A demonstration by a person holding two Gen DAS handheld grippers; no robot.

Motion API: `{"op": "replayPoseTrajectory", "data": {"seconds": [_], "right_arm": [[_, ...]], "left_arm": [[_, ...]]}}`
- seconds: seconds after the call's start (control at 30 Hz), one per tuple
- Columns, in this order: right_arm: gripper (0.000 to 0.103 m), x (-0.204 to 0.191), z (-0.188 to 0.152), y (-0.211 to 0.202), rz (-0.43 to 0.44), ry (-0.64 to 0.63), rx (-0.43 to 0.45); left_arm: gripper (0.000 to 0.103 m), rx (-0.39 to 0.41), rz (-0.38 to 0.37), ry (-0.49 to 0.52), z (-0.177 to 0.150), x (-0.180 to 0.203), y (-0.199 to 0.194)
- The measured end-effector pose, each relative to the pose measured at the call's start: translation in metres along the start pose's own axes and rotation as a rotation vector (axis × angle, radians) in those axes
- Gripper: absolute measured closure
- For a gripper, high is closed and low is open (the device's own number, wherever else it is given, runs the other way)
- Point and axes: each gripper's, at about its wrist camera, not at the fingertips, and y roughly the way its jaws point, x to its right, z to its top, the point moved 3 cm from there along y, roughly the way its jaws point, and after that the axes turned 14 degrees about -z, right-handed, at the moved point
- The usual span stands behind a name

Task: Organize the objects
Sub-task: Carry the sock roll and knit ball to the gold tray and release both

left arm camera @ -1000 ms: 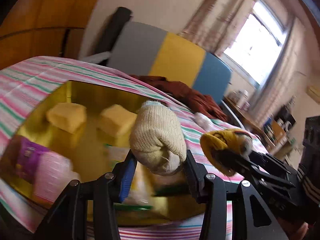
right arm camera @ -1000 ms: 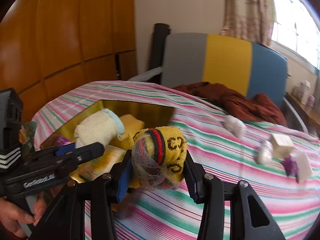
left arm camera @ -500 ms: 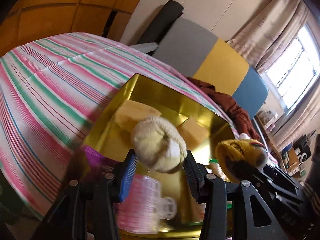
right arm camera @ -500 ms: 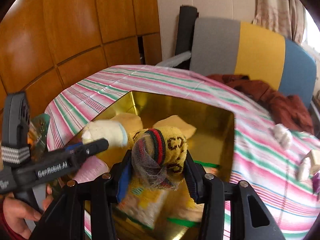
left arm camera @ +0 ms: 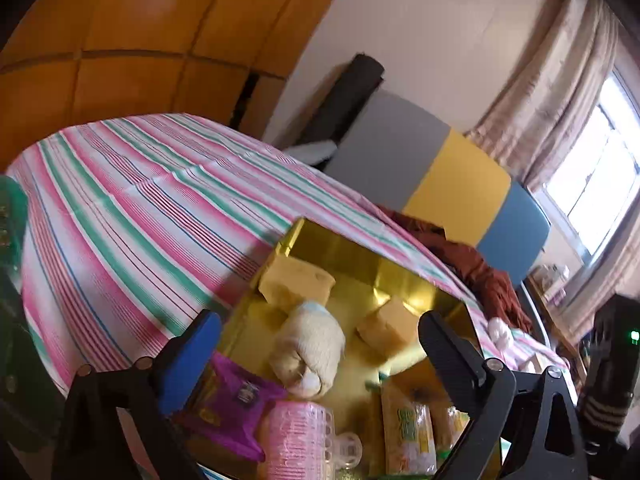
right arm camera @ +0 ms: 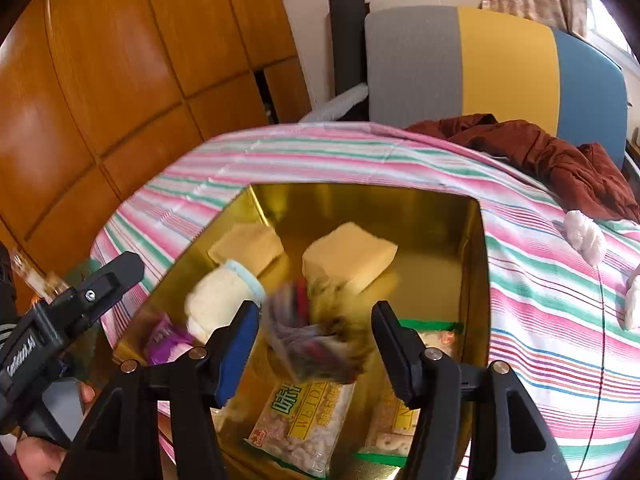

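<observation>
gold box [right arm camera: 476, 264], pink-green striped tablecloth [left arm camera: 132, 216]

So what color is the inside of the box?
Shiny gold; the box shows best in the right wrist view.

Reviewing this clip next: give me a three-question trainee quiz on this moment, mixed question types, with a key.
1. True or false: the left tool is clamped on the cream sock.
2. Where does the cream sock lie? A) on the striped cloth B) in the gold box C) on the chair
3. Fill in: the blurred yellow sock sits between the fingers of the open ____ tool.

Key: 1 false; 2 B; 3 right
</observation>
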Motion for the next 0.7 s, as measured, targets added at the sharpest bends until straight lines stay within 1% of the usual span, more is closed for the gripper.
{"op": "replayPoseTrajectory", "data": {"seconds": [0.03, 0.13, 0.27, 0.37, 0.57, 0.7], "right_arm": [[0.043, 0.003, 0.001, -0.003, 0.001, 0.004, 0.01], [0.043, 0.01, 0.005, -0.009, -0.058, 0.012, 0.034], [0.043, 0.028, 0.004, -0.017, -0.077, 0.047, 0.023], [0.043, 0.042, 0.0, -0.027, -0.078, 0.067, 0.032], [0.043, 0.074, -0.014, -0.049, -0.119, 0.074, 0.063], [0.043, 0.104, -0.028, -0.06, -0.167, 0.095, 0.06]], "left_arm": [[0.002, 0.012, 0.004, -0.011, 0.001, -0.002, -0.002], [0.0, 0.024, 0.026, -0.043, 0.005, -0.005, -0.005], [0.0, 0.007, 0.028, -0.09, 0.004, -0.008, -0.003], [0.0, -0.013, 0.022, -0.113, -0.003, -0.006, -0.002], [0.0, -0.067, 0.024, -0.072, -0.015, 0.014, 0.006], [0.0, -0.11, -0.011, -0.04, -0.025, 0.035, 0.008]]}}
